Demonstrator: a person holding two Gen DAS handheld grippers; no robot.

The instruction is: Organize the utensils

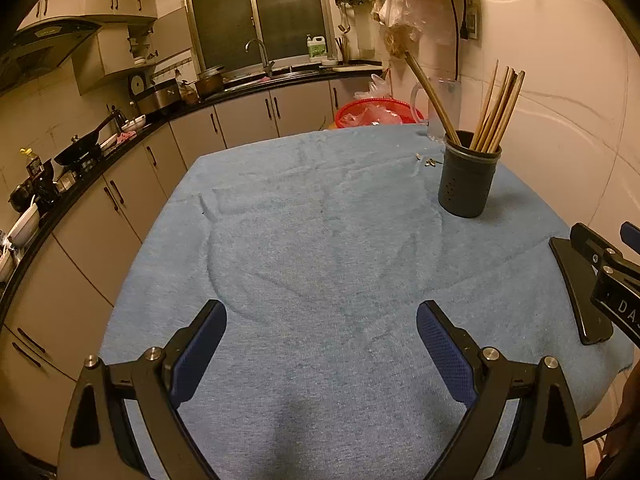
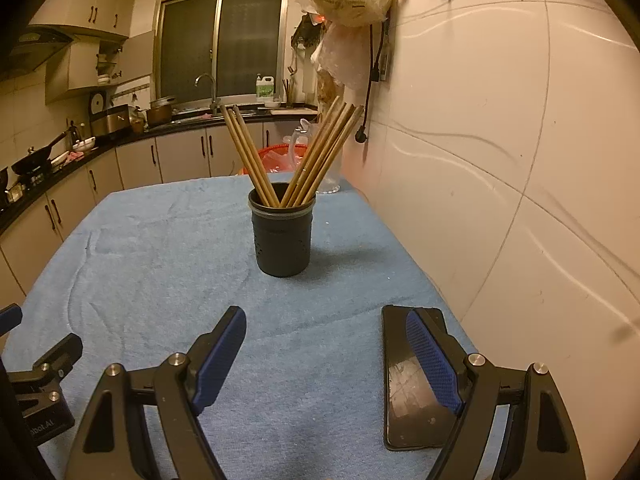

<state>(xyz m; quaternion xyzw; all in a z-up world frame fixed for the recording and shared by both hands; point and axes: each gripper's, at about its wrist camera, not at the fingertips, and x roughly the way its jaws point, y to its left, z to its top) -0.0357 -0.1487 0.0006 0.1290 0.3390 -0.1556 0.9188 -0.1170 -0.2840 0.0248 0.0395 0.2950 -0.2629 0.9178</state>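
Plainly, the scene reads as follows.
Utensils: thin brown wooden chopsticks (image 2: 316, 156), stood on end in a dark grey round plastic holder with small holes (image 2: 282, 236); one bunch leans left, the other right, tips splayed above the rim.
Place: the holder stands upright on the desk covered by a blue towelling cloth (image 2: 160, 260), toward its far right side, near the pale wall.
Left hand-held gripper (image 1: 320, 344): jaws spread wide, nothing between them, over bare cloth well short of the holder.
Right hand-held gripper (image 2: 328, 356): jaws likewise wide apart and empty, aimed at the holder; a flat black phone (image 2: 400, 384) lies on the cloth under its right finger.
Handling: the chopsticks look light, stiff and smooth, so likely to slip or swivel in a loose pinch; the holder seems light enough to tip.
Where to grip: probably mid-shaft above the rim, across a single stick, lifting along its lean.
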